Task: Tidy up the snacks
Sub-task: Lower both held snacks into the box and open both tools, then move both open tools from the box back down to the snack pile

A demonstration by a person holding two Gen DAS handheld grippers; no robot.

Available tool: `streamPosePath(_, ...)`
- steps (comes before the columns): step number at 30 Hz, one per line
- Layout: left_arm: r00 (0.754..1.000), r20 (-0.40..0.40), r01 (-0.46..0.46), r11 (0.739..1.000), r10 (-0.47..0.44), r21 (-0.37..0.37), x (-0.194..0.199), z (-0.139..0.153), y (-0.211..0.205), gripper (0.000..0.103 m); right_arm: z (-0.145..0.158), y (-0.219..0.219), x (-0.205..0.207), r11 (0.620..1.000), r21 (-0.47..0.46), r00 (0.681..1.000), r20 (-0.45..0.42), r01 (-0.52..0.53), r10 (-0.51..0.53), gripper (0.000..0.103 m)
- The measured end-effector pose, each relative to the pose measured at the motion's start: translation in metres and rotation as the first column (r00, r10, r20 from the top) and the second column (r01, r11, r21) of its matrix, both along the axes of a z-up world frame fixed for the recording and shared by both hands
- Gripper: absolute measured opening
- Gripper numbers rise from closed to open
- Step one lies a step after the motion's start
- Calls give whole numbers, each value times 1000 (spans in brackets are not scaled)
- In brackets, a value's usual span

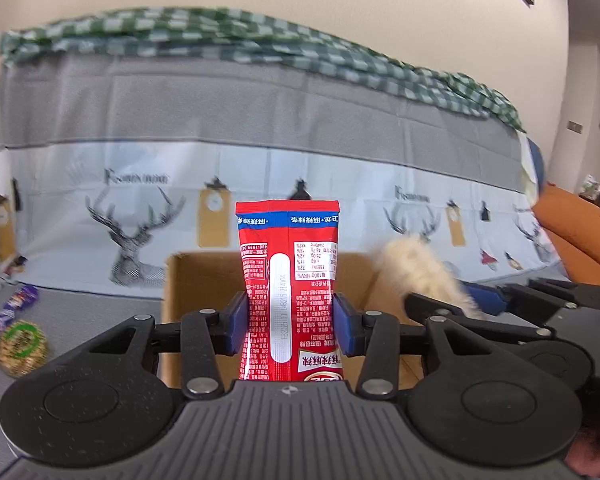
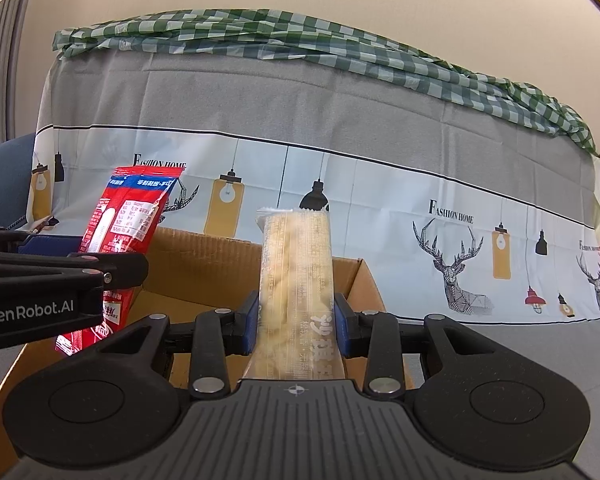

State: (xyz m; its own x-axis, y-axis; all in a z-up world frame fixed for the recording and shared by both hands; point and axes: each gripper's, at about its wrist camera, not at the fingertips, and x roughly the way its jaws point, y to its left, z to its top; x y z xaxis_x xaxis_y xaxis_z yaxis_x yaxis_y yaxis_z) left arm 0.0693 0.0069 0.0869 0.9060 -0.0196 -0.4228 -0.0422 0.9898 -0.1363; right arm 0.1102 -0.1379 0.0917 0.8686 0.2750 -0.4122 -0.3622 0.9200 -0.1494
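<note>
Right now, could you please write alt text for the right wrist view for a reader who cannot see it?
The right gripper clamps a clear packet of pale snacks upright over an open cardboard box. At left, the left gripper holds a red snack packet over the same box.

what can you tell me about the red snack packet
The red snack packet is a glossy foil-like pouch with a blue band near its crimped top, white printed text, a nutrition table and a silver-white oval strip down its back seam. It stands upright, pinched at mid-height between the blue pads of the left hand-held gripper, above the open cardboard box. In the right wrist view it appears tilted.
</note>
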Motion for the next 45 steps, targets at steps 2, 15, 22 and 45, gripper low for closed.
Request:
streamPosePath(2,1000,-3,-13,1000,13,10,0,-2,-2,58,-1,0,1,1000,-5,1000,0,3,-3,42)
streamPosePath(15,995,89,-37,999,34,33,-13,4,12,53,1,7,0,999,33,999,7,34,-35,61)
streamPosePath(22,998,57,-42,999,42,12,-31,9,44,33,1,32,-6,995,95,999,-35,12,-9,61)
streamPosePath(45,978,-95,-180,980,187,83,-9,0,190,83,-9,147,-53,963,159,970,-78,-217,231,39)
